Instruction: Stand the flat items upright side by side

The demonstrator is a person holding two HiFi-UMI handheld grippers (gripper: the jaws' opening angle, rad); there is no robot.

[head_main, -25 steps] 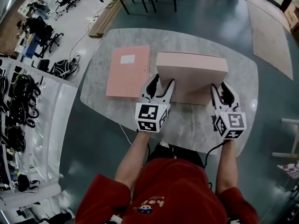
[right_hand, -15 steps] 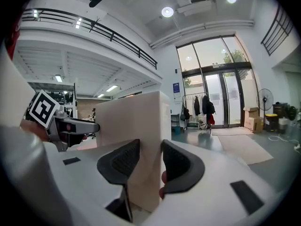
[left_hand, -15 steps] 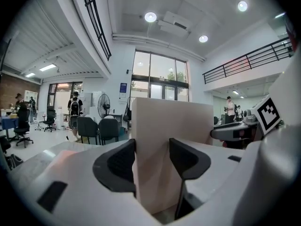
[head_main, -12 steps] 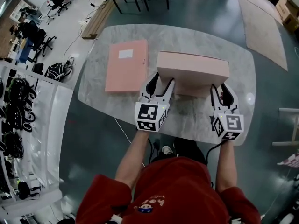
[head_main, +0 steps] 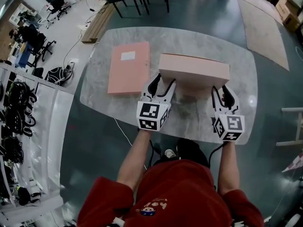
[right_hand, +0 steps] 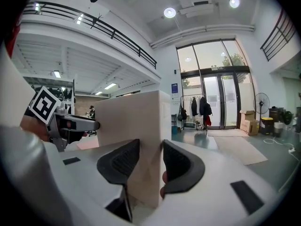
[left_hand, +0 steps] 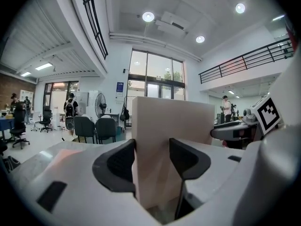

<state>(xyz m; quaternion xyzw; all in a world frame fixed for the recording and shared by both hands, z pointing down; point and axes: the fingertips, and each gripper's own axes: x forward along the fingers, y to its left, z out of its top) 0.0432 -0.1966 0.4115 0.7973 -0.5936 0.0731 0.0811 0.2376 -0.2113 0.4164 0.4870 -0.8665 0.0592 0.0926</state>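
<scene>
Pink box file (head_main: 194,70) stands on edge on the tabletop (head_main: 189,122). Left claw (head_main: 163,83) and right claw (head_main: 222,91) each pinch one near end of it. Judged light, stiff, smooth-faced and tippy: hold low at both ends. Second pink file (head_main: 129,67) lies flat, beyond and outboard of the left claw.

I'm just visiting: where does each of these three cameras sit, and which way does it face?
Head view: on the person's head, facing steeply down at the table, upright folder and flat folder; shows both arms, left gripper, right gripper.
Left gripper view: on that gripper, looking along its jaws, shut on the folder's end.
Right gripper view: likewise, at the other end.
Shared: all see the upright folder; each gripper view sees the other gripper.
</scene>
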